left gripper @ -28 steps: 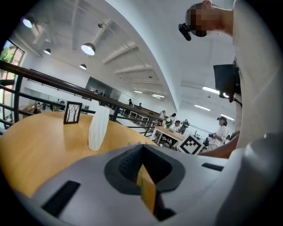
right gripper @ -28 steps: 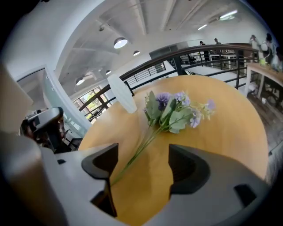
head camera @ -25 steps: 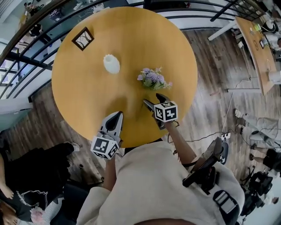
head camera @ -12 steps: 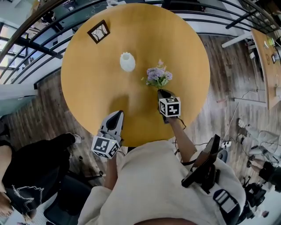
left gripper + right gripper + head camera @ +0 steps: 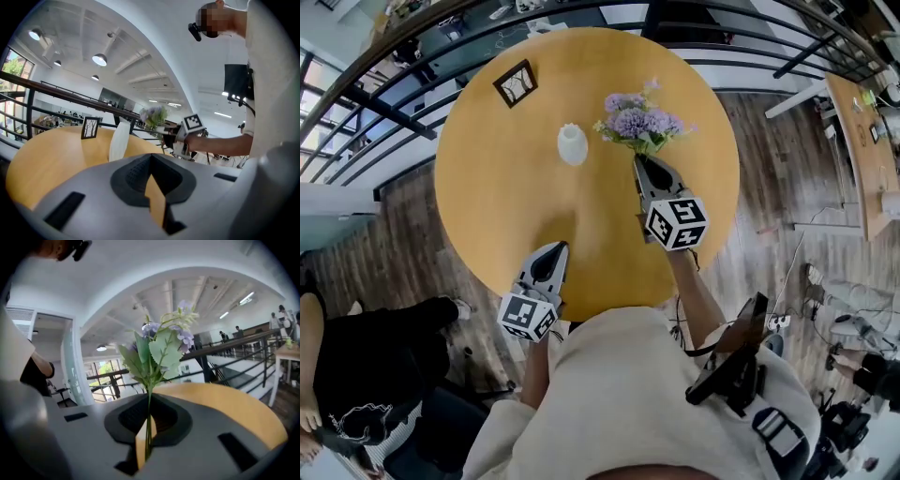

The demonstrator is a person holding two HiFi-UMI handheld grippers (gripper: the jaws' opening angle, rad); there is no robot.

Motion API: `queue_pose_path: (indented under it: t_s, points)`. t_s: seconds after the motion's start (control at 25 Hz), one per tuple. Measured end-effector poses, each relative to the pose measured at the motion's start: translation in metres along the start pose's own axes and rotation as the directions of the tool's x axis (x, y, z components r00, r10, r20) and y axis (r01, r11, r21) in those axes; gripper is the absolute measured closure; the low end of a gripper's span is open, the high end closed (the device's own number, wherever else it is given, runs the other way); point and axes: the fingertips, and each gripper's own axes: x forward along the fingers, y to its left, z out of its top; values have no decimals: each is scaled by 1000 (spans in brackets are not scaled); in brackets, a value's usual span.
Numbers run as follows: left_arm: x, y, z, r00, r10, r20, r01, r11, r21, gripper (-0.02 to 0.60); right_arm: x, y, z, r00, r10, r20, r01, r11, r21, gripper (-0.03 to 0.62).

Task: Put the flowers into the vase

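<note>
Bare surface (image 5: 487, 197) lies open between the vase (image 5: 572, 143) and the near edge. An open gap separates the vase from the flowers (image 5: 642, 122) held just to its right. The picture frame (image 5: 516, 83) stands well apart at far left. A railing (image 5: 206, 366) rings the far side.
</note>
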Motion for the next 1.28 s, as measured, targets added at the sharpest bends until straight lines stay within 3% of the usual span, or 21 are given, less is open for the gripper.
queue_pose_path:
  t_s: [0.12,0.24,0.36,0.44,0.52,0.8,1.12,1.28]
  points:
    - [-9,0,2,1000,18,14,-18,1000,3,575,14,39,101,964,137,226,-124,990,-68,576]
    - [-23,9,4,997,64,36,-64,998,2,575,27,85,176,863,304,404,-251,951,-179,576]
    - [-35,11,2,989,139,52,-139,990,-3,575,35,112,206,773,415,481,-332,909,-251,577]
    - [-44,12,-1,981,187,59,-187,982,-10,575,42,119,208,742,452,495,-362,892,-271,576]
    - [-52,14,-4,972,227,59,-226,974,-18,575,53,123,203,730,472,494,-385,882,-273,576]
    - [-66,17,-13,954,297,36,-296,954,-48,575,86,112,166,749,472,465,-390,882,-265,576]
    - [-57,11,-10,966,256,21,-255,966,-53,575,89,99,81,831,434,347,-391,901,-190,572]
    - [-48,6,-7,973,231,24,-230,972,-36,575,94,94,35,889,397,229,-357,913,-198,465]
